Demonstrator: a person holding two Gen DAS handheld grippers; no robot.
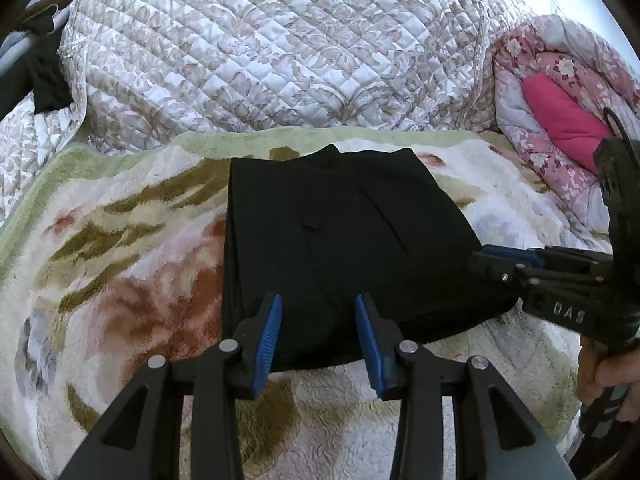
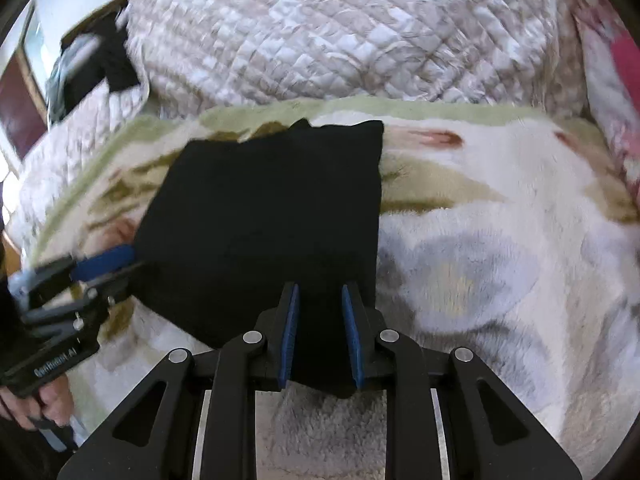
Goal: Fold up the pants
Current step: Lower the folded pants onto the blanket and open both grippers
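Black pants [image 1: 340, 232], folded into a thick rectangle, lie on a fleece blanket [image 1: 120, 260]. My left gripper [image 1: 319, 304] stands open over the pants' near edge. Its blue pads are well apart and the flat cloth runs on straight between them. In the right wrist view, which is blurred, the pants [image 2: 260, 208] fill the middle and the left gripper [image 2: 116, 266] sits at their left corner. My right gripper [image 2: 320, 292] is shut on the pants' near corner, and black cloth fills the narrow gap between its pads. Seen from the left wrist, the right gripper [image 1: 486, 260] meets the pants' right edge.
A quilted white and beige bedspread [image 1: 260, 48] is heaped behind the blanket. Pink floral bedding [image 1: 560, 120] lies at the right and dark clothes [image 1: 44, 76] hang at the far left. A person's hand [image 1: 612, 380] holds the right gripper's handle.
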